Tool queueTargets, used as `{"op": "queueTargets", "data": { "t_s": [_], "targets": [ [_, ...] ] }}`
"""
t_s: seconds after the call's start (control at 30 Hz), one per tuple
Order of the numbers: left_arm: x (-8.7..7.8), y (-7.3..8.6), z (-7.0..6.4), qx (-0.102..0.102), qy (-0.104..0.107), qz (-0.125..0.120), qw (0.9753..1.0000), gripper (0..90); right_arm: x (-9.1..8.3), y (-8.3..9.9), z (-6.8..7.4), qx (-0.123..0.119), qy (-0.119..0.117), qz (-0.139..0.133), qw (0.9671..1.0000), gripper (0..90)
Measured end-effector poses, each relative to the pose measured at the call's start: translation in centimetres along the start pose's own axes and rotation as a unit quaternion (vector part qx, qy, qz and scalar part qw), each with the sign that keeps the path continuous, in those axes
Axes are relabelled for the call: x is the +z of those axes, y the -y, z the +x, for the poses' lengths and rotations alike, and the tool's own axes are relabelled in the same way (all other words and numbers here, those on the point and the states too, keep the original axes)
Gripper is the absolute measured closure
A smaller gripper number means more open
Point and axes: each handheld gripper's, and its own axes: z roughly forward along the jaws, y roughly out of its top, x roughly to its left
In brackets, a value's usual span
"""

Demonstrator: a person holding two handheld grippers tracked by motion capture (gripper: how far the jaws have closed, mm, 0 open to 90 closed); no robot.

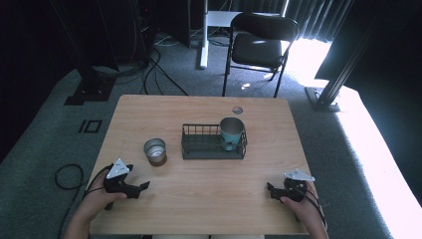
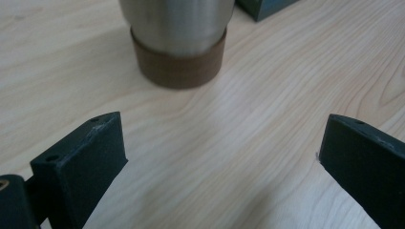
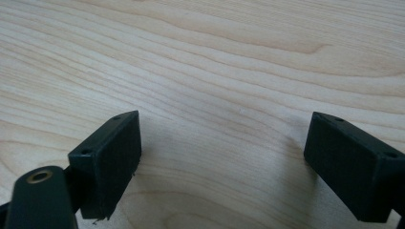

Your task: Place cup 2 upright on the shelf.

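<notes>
A steel cup [image 1: 155, 151] with a brown base stands upright on the wooden table [image 1: 209, 199], left of centre. To its right a dark wire basket [image 1: 199, 148] holds a teal cup [image 1: 232, 130] at its right end. My left gripper [image 1: 139, 189] rests low at the table's front left, open and empty. In the left gripper view the steel cup [image 2: 177, 38] stands just ahead of the open left gripper [image 2: 219, 148], apart from it. My right gripper [image 1: 271, 191] sits at the front right, and in its own view the right gripper [image 3: 222, 152] is open over bare wood.
A corner of the basket [image 2: 267, 7] shows beyond the steel cup. The table has a round hole [image 1: 237, 110] near its far edge. A black folding chair [image 1: 259, 45] stands behind the table, and cables [image 1: 154, 74] lie on the grey carpet.
</notes>
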Motion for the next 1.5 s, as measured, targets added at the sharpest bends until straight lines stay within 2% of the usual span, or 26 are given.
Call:
{"op": "queueTargets", "data": {
  "t_s": [0.43, 0.5, 0.57, 0.7, 0.97, 1.23, 1.3, 1.5],
  "targets": [
    [1.3, -1.6, 0.3, 0.024, 0.007, -0.039, 0.9989, 2.4, 0.0, 0.0, 0.0, 0.000, 0.000, 0.000, 1.0000, 12.1],
    [1.5, -1.8, 0.4, 0.019, 0.007, -0.043, 0.9989, 2.4, 0.0, 0.0, 0.0, 0.000, 0.000, 0.000, 1.0000, 12.1],
    [1.8, -2.1, 0.5, 0.024, -0.003, -0.041, 0.9989, 2.4, 0.0, 0.0, 0.0, 0.001, 0.000, 0.000, 1.0000, 12.1],
    [2.3, -2.5, 0.8, 0.022, -0.007, -0.049, 0.9985, 2.4, 0.0, 0.0, 0.0, 0.001, 0.000, 0.000, 1.0000, 12.1],
    [3.3, -3.4, 1.4, 0.023, -0.019, -0.077, 0.9966, 2.4, 0.0, 0.0, 0.0, 0.000, 0.000, 0.000, 1.0000, 12.1],
    [3.9, -4.4, 1.9, 0.017, -0.010, -0.100, 0.9948, 2.4, 0.0, 0.0, 0.0, 0.000, 0.000, 0.000, 1.0000, 12.1],
    [4.1, -4.5, 2.0, 0.023, -0.013, -0.104, 0.9942, 2.4, 0.0, 0.0, 0.0, 0.000, 0.000, 0.000, 1.0000, 12.1],
    [4.8, -4.7, 2.2, 0.012, -0.026, -0.120, 0.9924, 2.4, 0.0, 0.0, 0.0, 0.000, 0.000, 0.000, 1.0000, 12.1]
  ]
}}
